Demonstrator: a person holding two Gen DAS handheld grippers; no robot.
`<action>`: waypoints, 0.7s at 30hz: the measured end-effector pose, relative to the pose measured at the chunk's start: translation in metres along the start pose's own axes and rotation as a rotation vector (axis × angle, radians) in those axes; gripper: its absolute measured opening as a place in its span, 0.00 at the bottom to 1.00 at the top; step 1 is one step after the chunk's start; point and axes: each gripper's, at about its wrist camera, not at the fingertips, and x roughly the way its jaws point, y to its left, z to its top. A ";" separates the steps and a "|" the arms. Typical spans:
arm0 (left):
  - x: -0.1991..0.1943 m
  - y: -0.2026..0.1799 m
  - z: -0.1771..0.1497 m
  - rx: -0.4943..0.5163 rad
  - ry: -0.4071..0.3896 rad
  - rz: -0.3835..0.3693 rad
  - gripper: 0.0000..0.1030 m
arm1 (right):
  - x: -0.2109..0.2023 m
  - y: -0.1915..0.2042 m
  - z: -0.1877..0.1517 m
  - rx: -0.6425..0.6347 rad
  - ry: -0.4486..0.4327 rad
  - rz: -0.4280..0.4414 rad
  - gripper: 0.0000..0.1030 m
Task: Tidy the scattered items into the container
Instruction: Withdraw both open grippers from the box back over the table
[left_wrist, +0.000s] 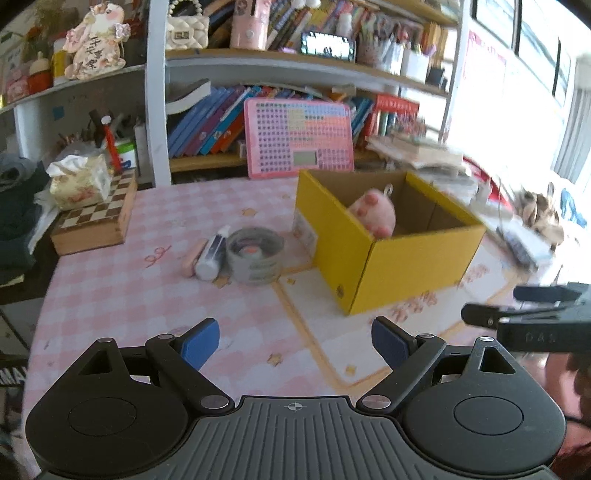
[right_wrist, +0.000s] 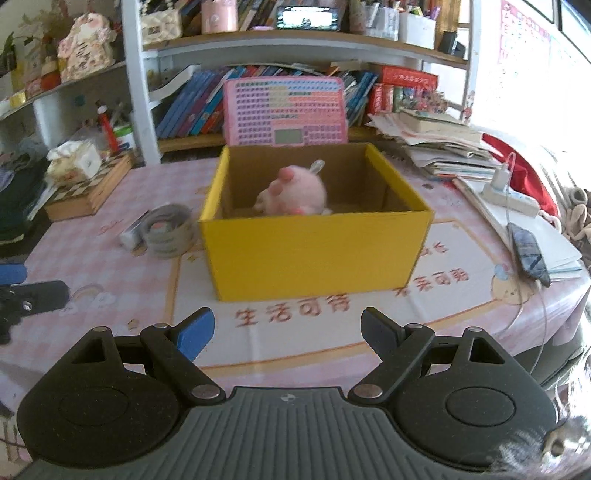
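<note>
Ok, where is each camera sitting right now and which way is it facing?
Left wrist: rides the left gripper, tilted down over the table, facing the tape roll, white tube and a corner of the yellow box; its own open fingers show, with the right gripper at the frame's right edge.
Right wrist: rides the right gripper, facing the box's long side squarely; its open fingers show, with the left gripper at left.
Shared: box, pink plush inside, tape roll, bookshelf.

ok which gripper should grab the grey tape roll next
Left, probably. The left gripper is open and empty, with the grey tape roll almost straight ahead. From the right gripper, also open, the yellow cardboard box fills the front and the roll sits off left.
</note>
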 end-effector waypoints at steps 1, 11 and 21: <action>0.000 0.000 -0.003 0.015 0.012 0.004 0.89 | 0.000 0.005 -0.002 -0.005 0.006 0.007 0.84; -0.015 0.022 -0.025 0.048 0.053 0.012 0.89 | 0.003 0.061 -0.016 -0.091 0.050 0.087 0.84; -0.031 0.052 -0.039 0.013 0.053 0.046 0.89 | 0.006 0.102 -0.019 -0.158 0.065 0.143 0.84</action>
